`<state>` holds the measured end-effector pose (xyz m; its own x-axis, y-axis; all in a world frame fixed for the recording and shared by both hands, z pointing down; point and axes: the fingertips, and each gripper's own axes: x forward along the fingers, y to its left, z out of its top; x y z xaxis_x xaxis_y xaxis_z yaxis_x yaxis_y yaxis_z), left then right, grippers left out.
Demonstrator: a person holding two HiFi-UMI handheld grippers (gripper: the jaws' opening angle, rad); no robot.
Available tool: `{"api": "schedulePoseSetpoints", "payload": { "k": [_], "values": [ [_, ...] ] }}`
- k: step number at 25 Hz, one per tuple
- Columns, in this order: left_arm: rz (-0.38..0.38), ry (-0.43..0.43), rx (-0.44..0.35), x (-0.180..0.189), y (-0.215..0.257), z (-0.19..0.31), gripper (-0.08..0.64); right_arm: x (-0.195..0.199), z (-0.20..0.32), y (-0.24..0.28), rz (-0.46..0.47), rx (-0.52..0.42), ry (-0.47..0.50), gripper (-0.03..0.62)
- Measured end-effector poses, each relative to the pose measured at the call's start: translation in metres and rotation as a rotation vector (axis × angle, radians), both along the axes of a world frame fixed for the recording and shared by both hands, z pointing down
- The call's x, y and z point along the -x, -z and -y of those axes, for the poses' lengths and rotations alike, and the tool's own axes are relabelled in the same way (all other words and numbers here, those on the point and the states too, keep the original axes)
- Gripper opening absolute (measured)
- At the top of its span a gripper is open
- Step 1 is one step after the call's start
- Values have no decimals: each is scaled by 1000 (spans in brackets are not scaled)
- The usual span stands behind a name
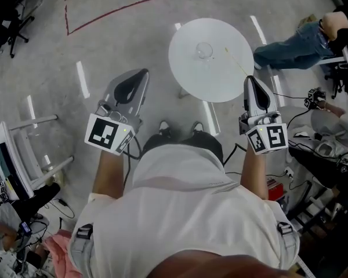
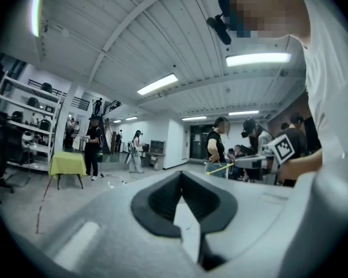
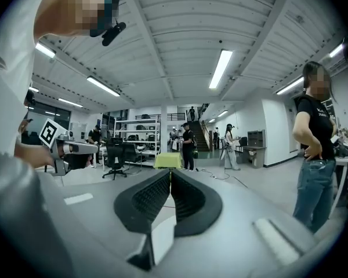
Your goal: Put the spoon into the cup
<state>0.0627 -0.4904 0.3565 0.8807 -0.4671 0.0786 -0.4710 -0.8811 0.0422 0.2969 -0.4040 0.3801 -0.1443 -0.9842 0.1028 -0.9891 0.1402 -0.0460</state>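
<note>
A clear glass cup point(image 1: 205, 51) stands near the middle of a small round white table point(image 1: 188, 68), well below my hands. A thin yellow spoon point(image 1: 236, 62) sticks out forward and left from the tip of my right gripper point(image 1: 250, 79), over the table's right part. In the left gripper view the spoon point(image 2: 219, 167) hangs in the air at that gripper's tip. The right gripper point(image 3: 169, 172) is shut and appears to pinch the spoon's near end, though its own view does not show the spoon. My left gripper point(image 1: 144, 73) hangs left of the table, its jaws point(image 2: 181, 175) shut and empty.
A person in jeans point(image 1: 290, 45) sits just right of the table. A white rack point(image 1: 17, 155) stands at the left, with cables and gear at the lower right point(image 1: 313, 149). A red line point(image 1: 116, 10) marks the grey floor. Several people stand farther off in the hall.
</note>
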Motion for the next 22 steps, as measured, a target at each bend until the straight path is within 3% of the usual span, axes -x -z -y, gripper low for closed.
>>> {"api": "schedulePoseSetpoints", "payload": {
  "k": [11,16,22],
  "values": [
    [20,141,45,-28,-24,16,2,-28,65,-65,57,152,138,12],
    [33,227,93,-18,-45,25,2,-9,106,-128,36,325,249,12],
    [63,315,137,-20,-65,25,2,4,135,-201,-59,496,350,12]
  ]
}}
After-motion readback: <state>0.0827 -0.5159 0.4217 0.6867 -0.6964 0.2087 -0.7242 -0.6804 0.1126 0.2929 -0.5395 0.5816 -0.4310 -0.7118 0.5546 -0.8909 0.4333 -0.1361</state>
